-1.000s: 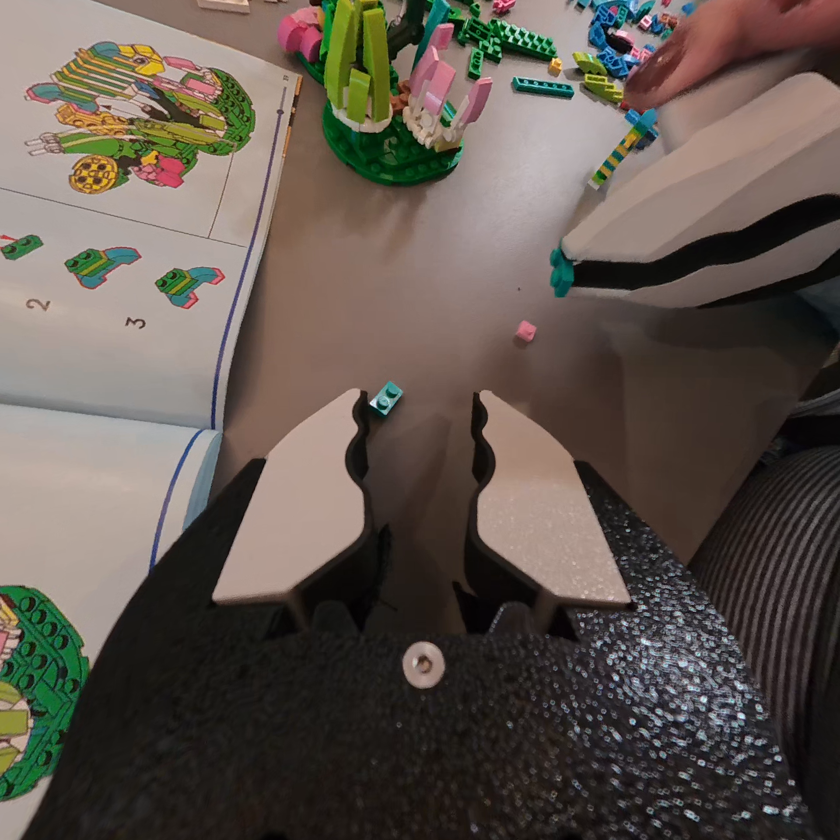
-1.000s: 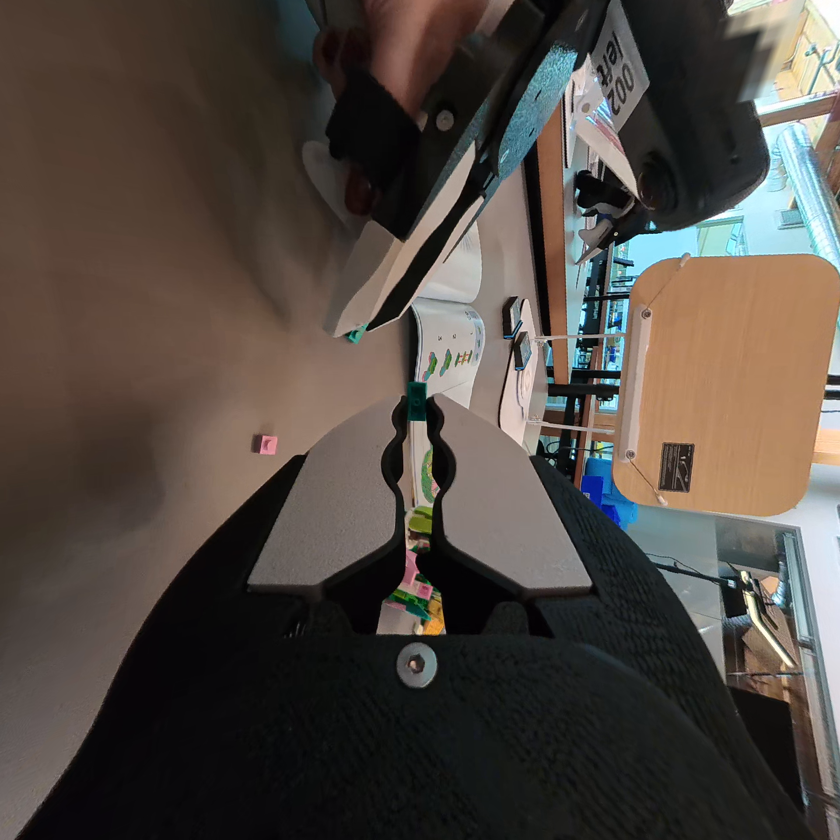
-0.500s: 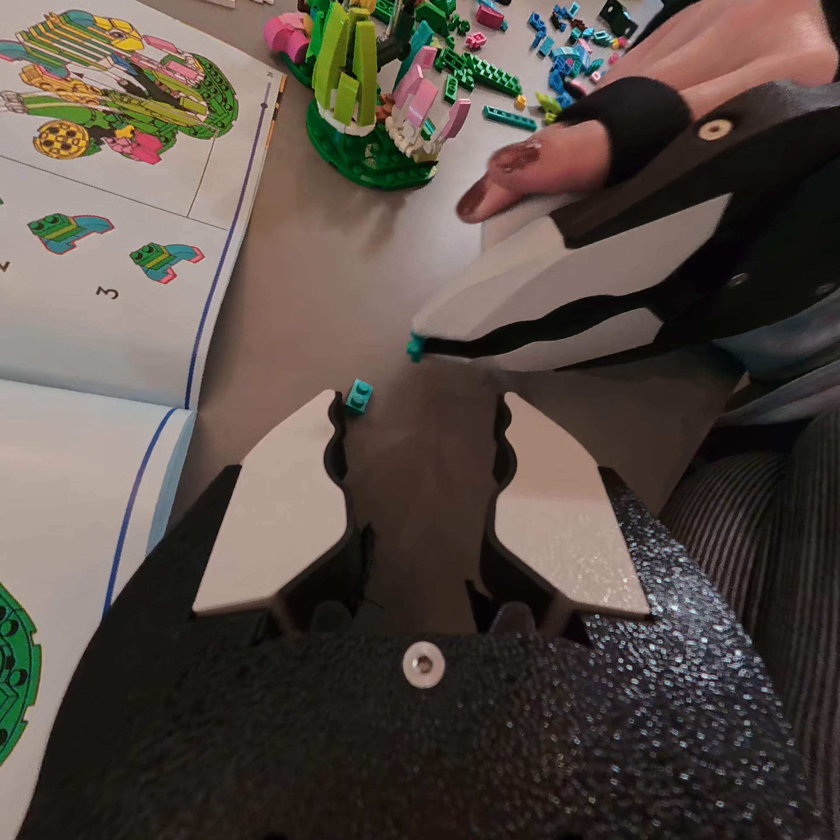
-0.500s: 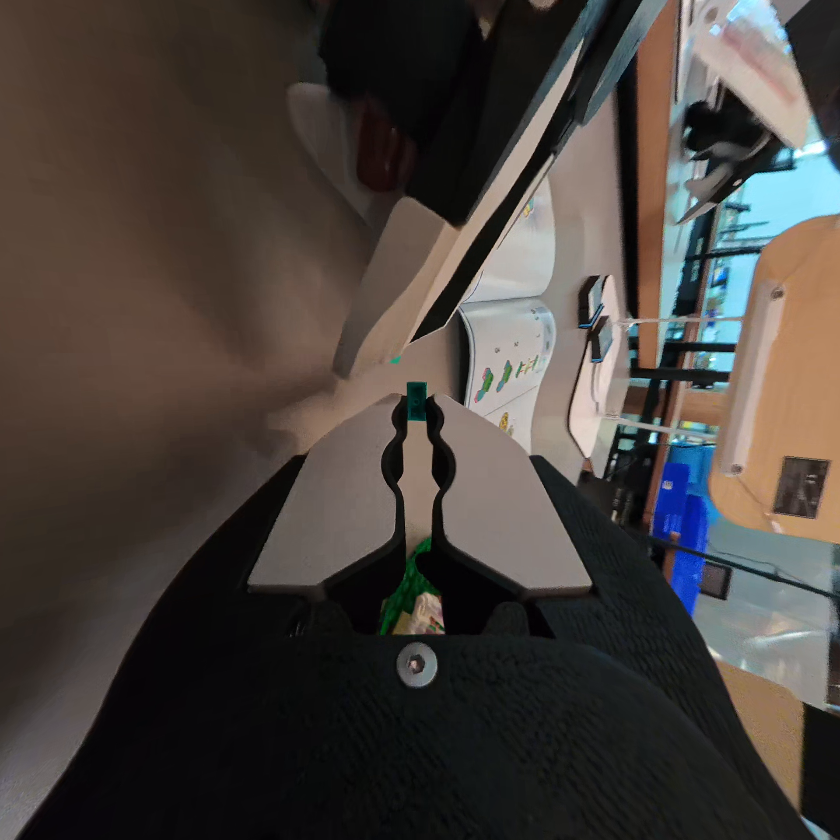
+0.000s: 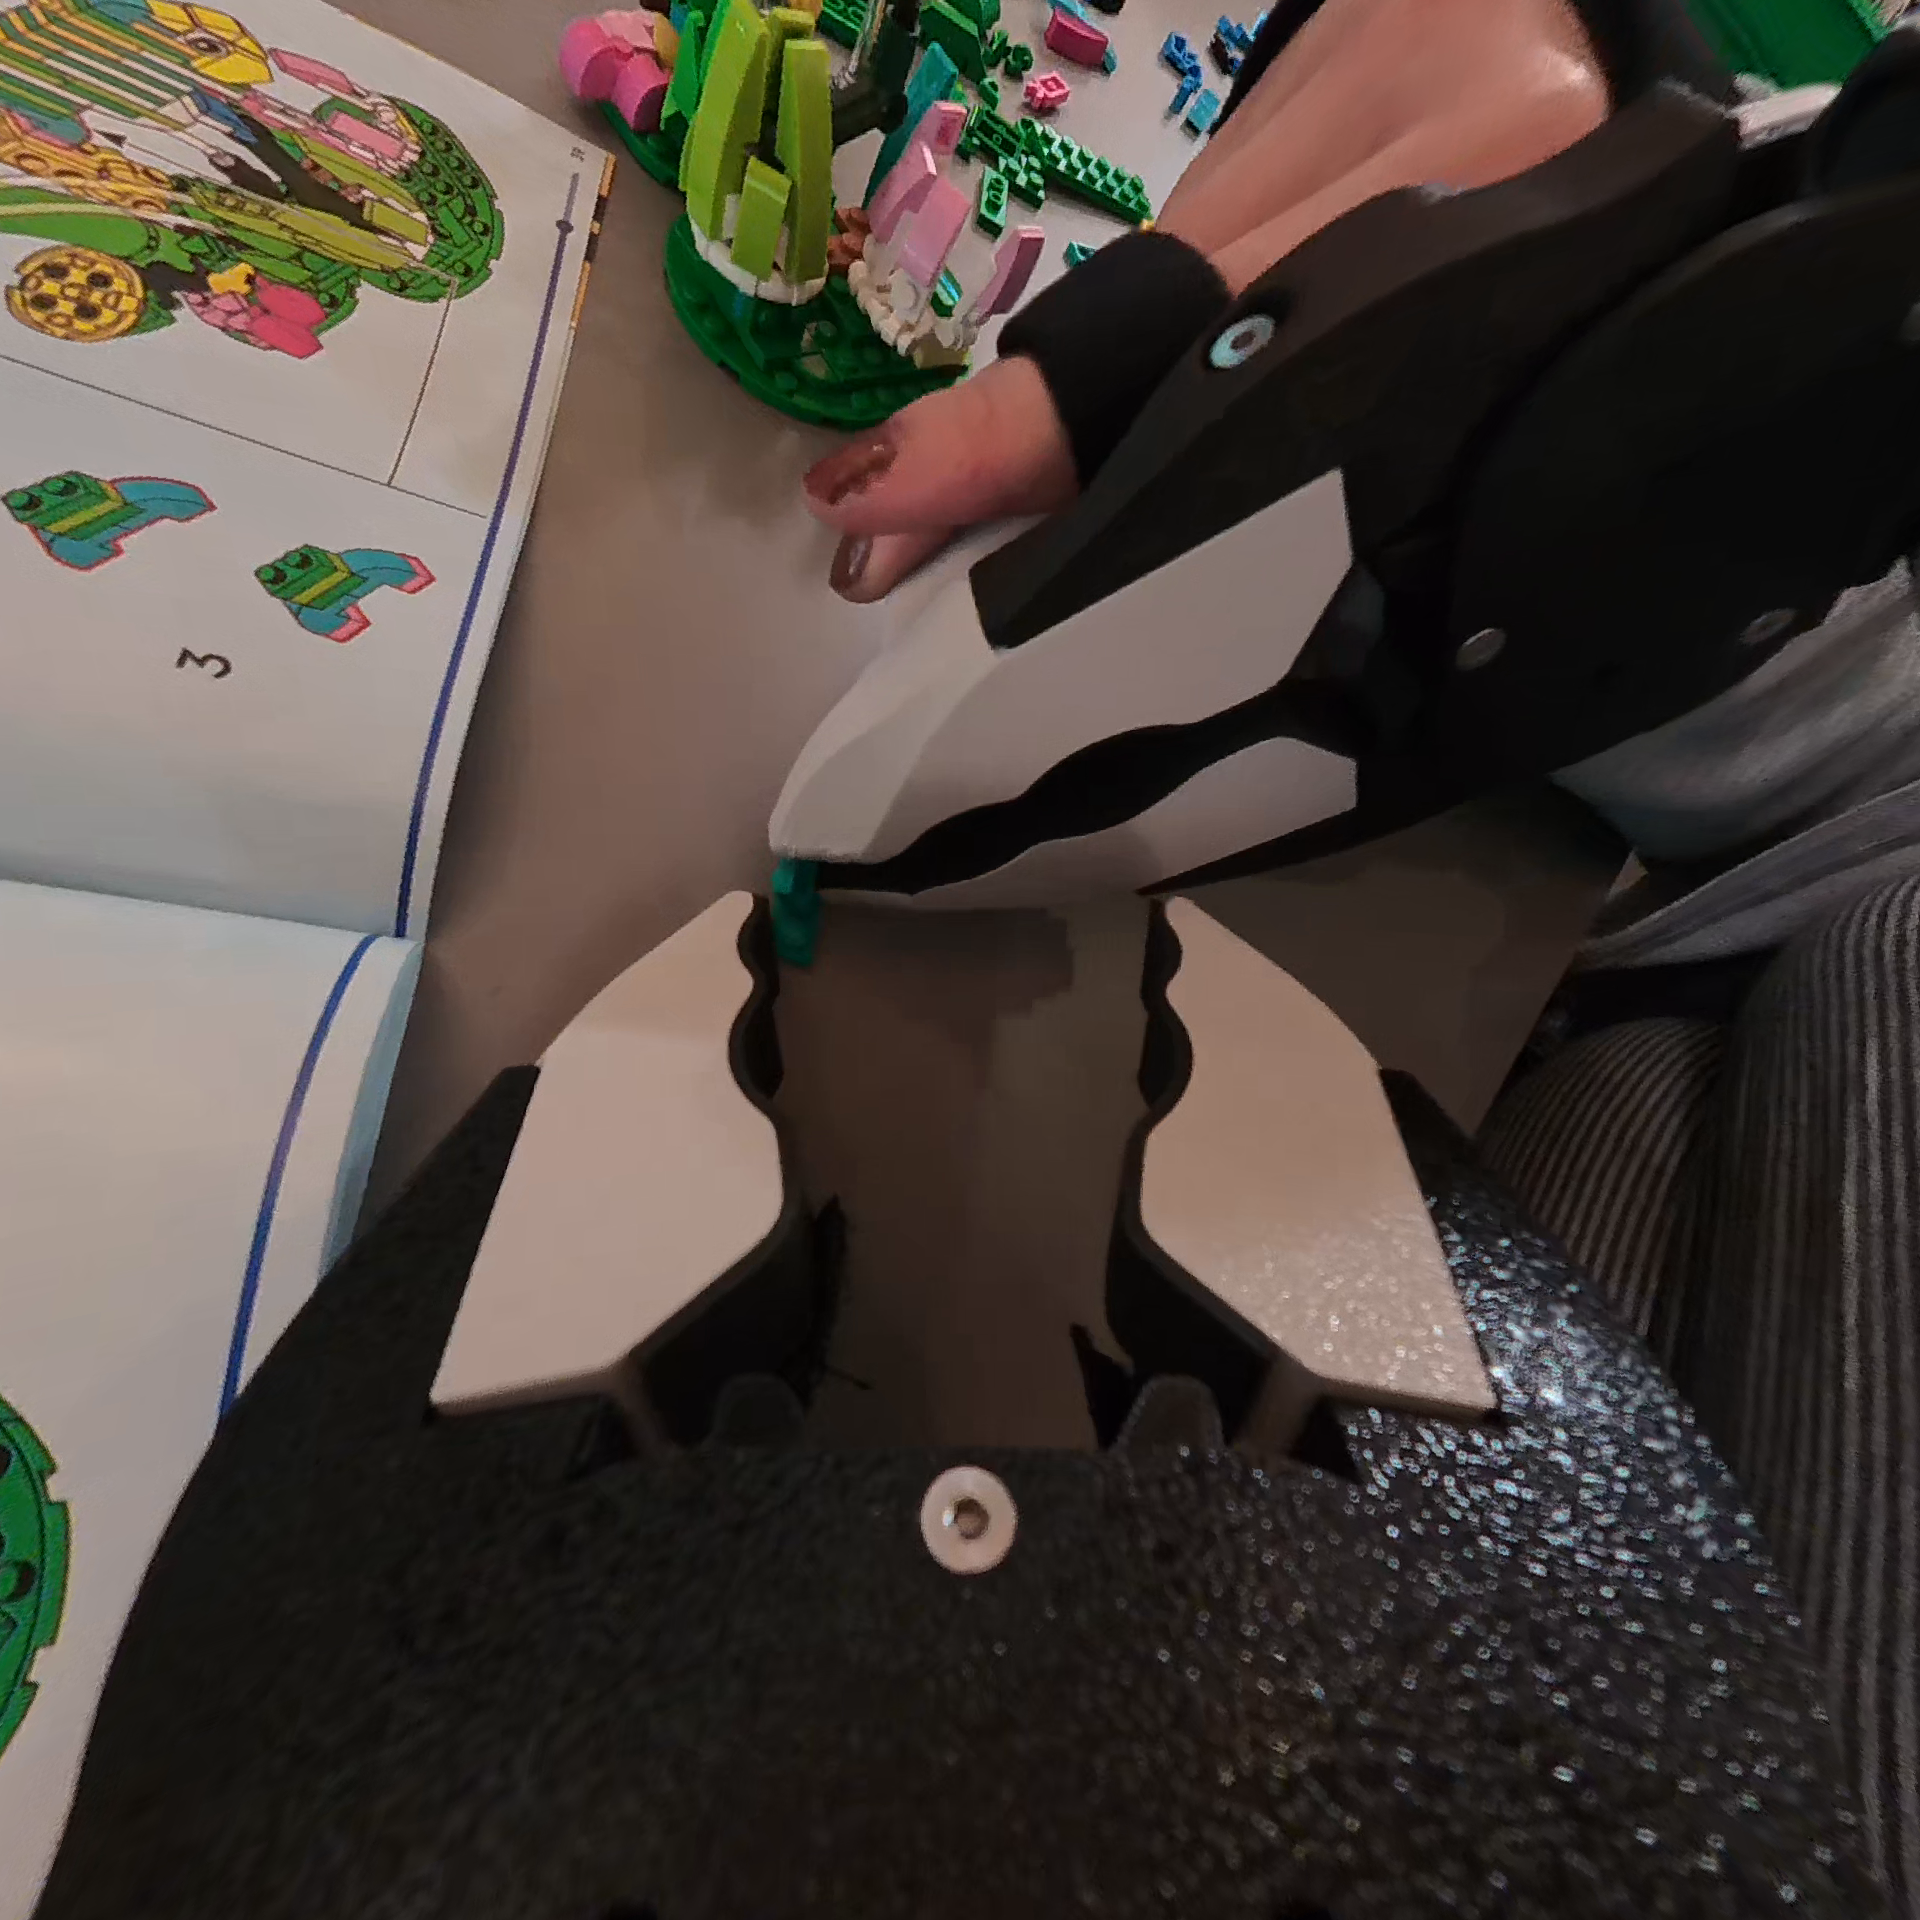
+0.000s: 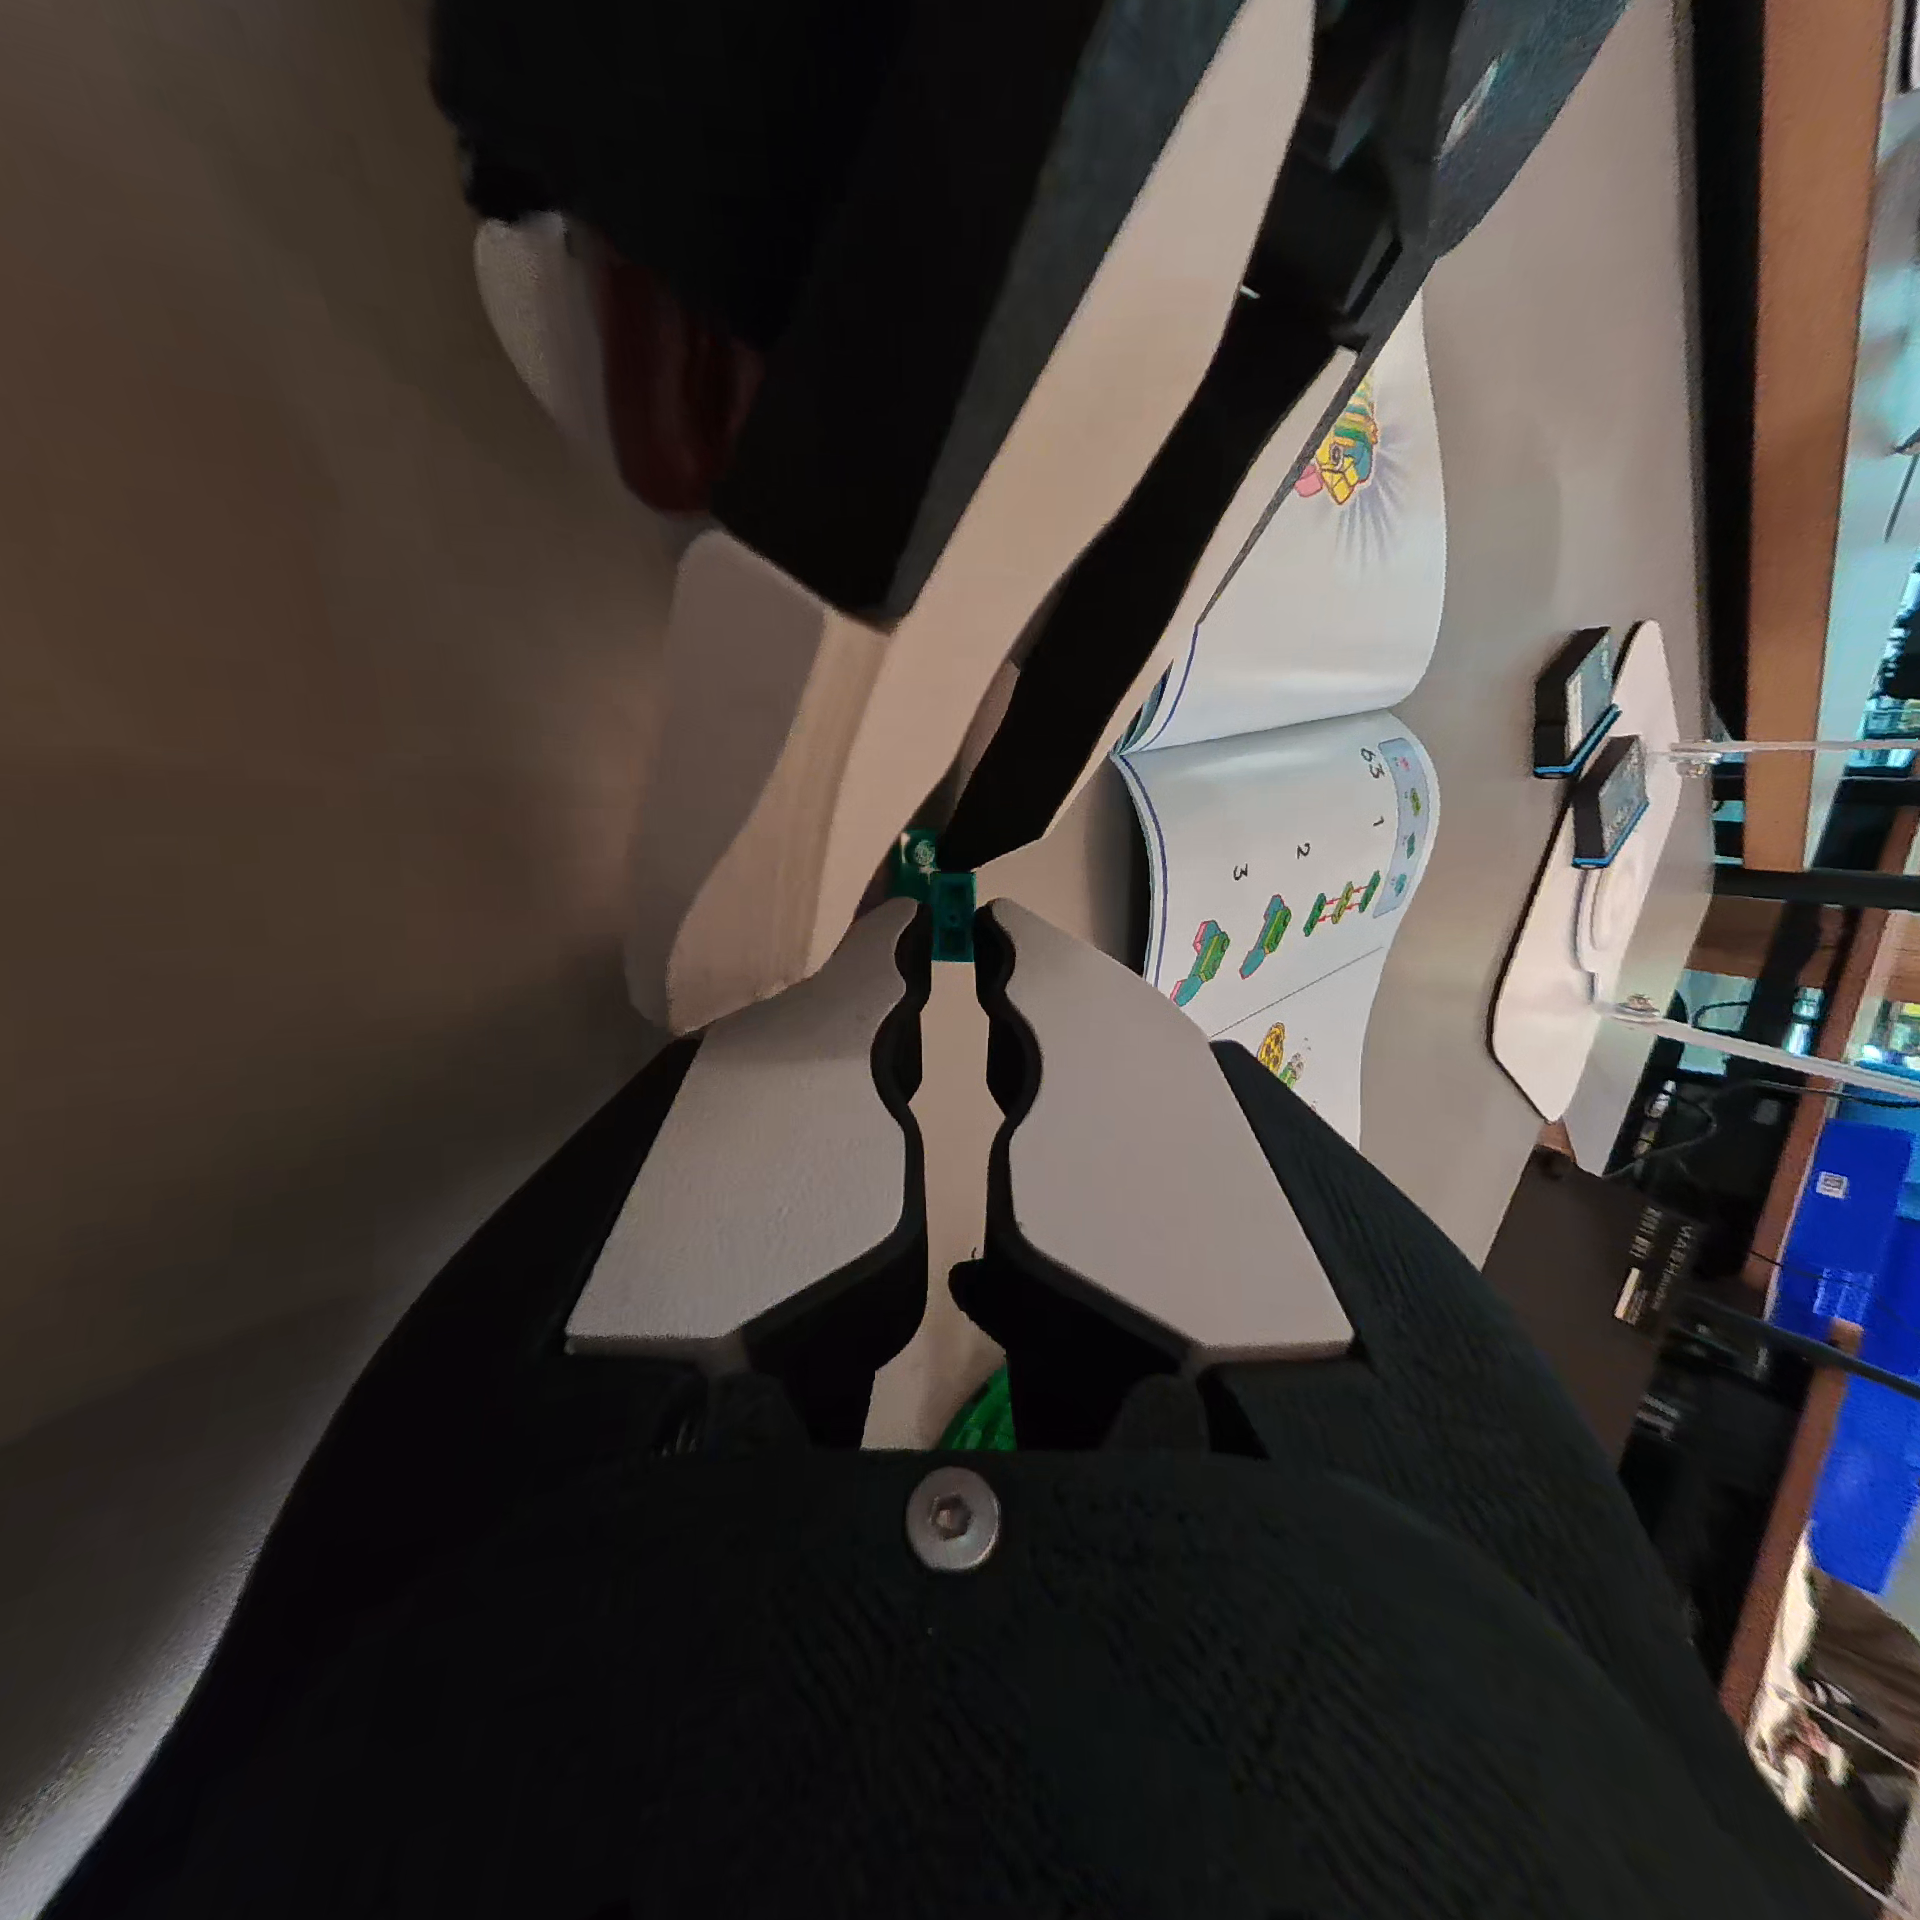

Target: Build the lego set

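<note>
A half-built plant model (image 5: 821,301) stands ahead, while a teal brick (image 6: 952,912) is pinched by the right claw (image 6: 954,920) beside the spread, empty left claw (image 5: 961,925), many loose bricks (image 5: 1049,156) unused.

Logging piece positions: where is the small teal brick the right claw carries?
The teal brick sits pinched at the right claw tips, meeting a second teal piece beside the open left claw's left finger.

left wrist view looks down close past its gripper (image 5: 961,935); right wrist view is rolled sideways; both share the teal brick (image 5: 795,920) and booklet (image 6: 1278,831).
</note>
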The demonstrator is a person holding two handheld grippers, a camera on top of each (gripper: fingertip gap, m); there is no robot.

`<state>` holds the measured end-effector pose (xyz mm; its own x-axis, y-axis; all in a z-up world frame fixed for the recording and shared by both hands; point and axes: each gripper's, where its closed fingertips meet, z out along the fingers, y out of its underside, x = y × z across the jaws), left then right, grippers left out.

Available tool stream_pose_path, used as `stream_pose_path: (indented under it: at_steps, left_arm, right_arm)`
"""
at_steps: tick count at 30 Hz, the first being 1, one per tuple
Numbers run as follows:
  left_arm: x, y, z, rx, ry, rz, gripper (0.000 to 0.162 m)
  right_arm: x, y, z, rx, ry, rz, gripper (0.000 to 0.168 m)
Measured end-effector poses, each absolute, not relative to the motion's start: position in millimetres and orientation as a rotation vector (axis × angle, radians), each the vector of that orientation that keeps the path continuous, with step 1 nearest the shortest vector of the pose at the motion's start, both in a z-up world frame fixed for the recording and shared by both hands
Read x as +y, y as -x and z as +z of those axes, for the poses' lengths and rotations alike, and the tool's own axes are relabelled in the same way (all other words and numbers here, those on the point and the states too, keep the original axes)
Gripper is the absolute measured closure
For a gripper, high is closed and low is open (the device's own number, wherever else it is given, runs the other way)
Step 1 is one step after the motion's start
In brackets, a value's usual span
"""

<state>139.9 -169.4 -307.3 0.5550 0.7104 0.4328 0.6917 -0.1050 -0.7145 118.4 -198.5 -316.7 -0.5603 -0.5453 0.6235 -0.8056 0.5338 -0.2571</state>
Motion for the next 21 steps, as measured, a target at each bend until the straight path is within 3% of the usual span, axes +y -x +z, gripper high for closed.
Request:
stream_pose_path:
  at_steps: [5, 12, 21]
  left_arm:
    - [-179, -137, -306, -1.174, 1.841, 0.099, 0.089]
    - [-183, -137, -265, -1.090, 1.547, -0.052, 0.116]
    - [-182, -141, -229, -0.983, 1.230, -0.297, 0.137]
  right_arm:
    - [-204, -117, -303, -2.154, -1.103, 0.807, 0.162]
    - [-208, -128, -253, -1.702, -1.143, 1.020, 0.162]
    - [-202, -132, -231, -1.427, -1.165, 0.991, 0.163]
